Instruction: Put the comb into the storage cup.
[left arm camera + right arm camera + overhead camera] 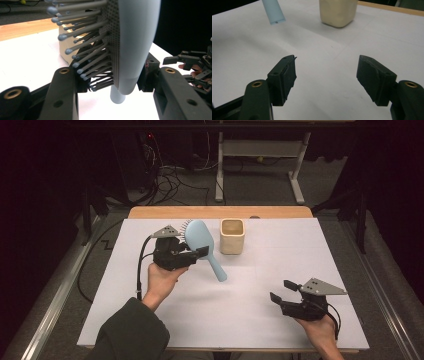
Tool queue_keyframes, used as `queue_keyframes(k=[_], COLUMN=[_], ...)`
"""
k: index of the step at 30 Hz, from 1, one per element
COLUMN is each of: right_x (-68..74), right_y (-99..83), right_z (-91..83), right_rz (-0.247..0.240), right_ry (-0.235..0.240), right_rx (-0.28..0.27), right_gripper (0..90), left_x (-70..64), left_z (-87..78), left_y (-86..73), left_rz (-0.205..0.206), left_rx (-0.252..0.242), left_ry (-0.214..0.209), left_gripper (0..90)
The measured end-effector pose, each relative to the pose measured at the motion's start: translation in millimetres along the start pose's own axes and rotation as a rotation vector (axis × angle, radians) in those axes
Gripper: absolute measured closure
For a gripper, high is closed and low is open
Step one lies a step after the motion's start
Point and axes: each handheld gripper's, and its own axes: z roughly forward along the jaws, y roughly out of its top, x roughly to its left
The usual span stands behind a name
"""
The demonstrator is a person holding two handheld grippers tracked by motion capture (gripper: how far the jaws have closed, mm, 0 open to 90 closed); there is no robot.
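A pale blue hairbrush is held above the white table, with my left gripper shut on its head and its handle slanting down to the right. In the left gripper view the hairbrush stands between the jaws, grey bristles pointing left. A cream square cup stands upright just right of the brush. My right gripper hovers open near the table's front right, nothing between its jaws. The right gripper view shows the brush handle's tip and the cup beyond my right gripper.
A wooden strip runs along the table's far edge. Behind it the floor holds tangled cables and a white desk frame. A metal rail lines the left side.
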Motion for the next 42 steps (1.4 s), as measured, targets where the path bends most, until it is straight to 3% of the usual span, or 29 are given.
queue_keyframes(k=[3,12,18,29,42], right_x=[-4.7,-15.3,-19.9,-22.6,-21.2], right_y=[-7.7,-27.8,-39.0,-46.0,-47.2], right_z=[-5.0,-19.8,-26.9,-31.1,-30.4], right_rz=[0.015,0.055,0.08,0.097,0.093], right_ry=[-0.011,-0.062,-0.089,-0.108,-0.108], right_rx=[-0.003,-0.034,-0.053,-0.063,-0.056], right_gripper=[31.8,31.3,31.3,31.3,31.2], left_x=[-0.2,6.6,3.8,4.1,15.9], left_z=[-1.3,2.3,1.4,5.3,13.8], left_y=[5.0,11.3,24.5,47.4,63.1], left_rz=[0.014,-0.012,0.01,0.02,-0.013], left_rx=[0.001,0.006,-0.005,-0.022,-0.052], left_ry=[0.012,0.019,0.032,0.038,0.054], left_gripper=[53.9,53.8,53.9,53.9,54.0])
